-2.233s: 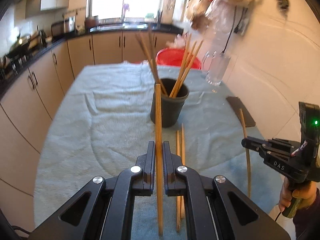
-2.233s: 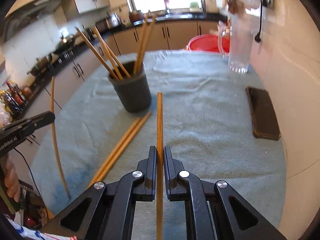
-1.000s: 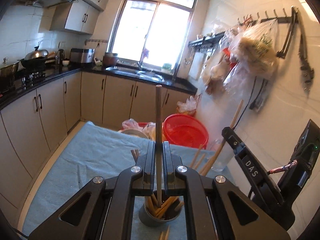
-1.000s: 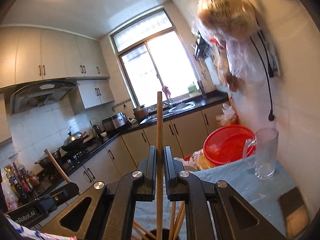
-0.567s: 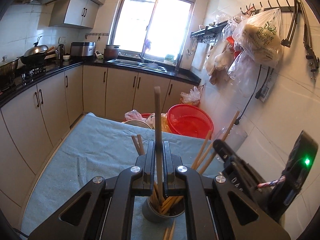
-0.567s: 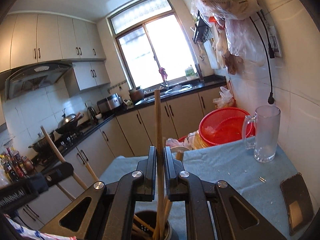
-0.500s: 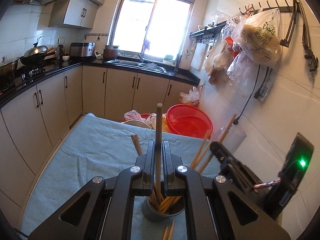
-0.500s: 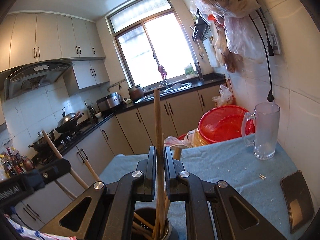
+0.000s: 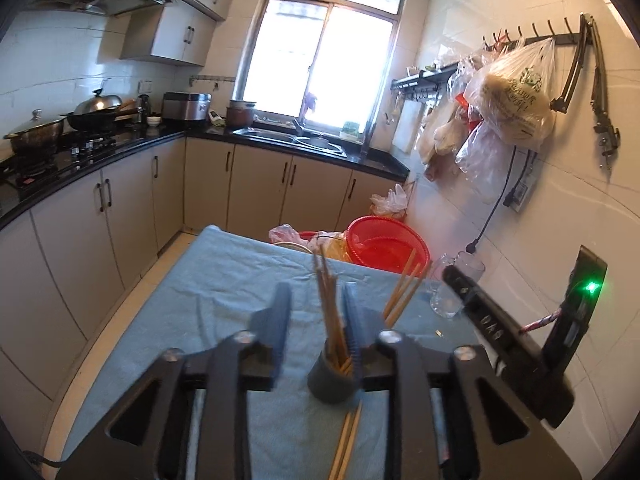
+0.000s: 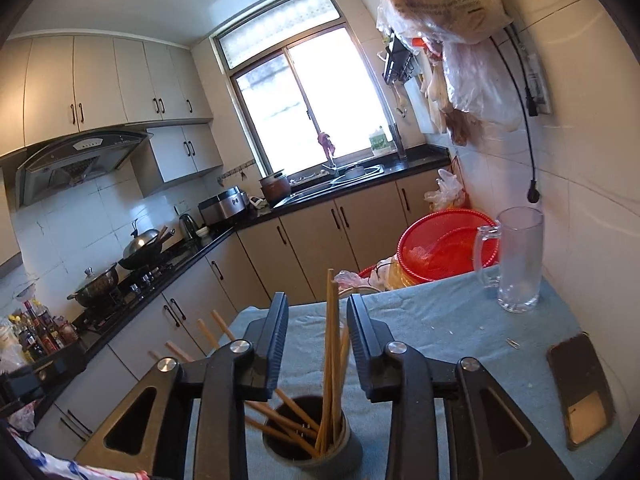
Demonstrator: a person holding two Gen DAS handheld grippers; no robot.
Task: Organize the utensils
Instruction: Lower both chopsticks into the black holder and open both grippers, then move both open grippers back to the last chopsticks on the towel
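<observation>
Chopsticks (image 9: 347, 440) beside the cup (image 9: 331, 380) look light, stiff, slippery; pinch them mid-length. Left hand-held gripper (image 9: 316, 320) and right hand-held gripper (image 10: 318, 338) gape empty.

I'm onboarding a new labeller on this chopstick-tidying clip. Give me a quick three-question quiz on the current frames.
1. True or false: both the left gripper and the right gripper are open.
2. Where do the two loose chopsticks lie?
A. in the red basket
B. on the blue cloth in front of the dark cup
C. in the glass mug
3. Fill in: the glass mug stands on the ____ cloth.

Key: 1 true; 2 B, by the dark cup on the blue cloth; 3 blue.
</observation>
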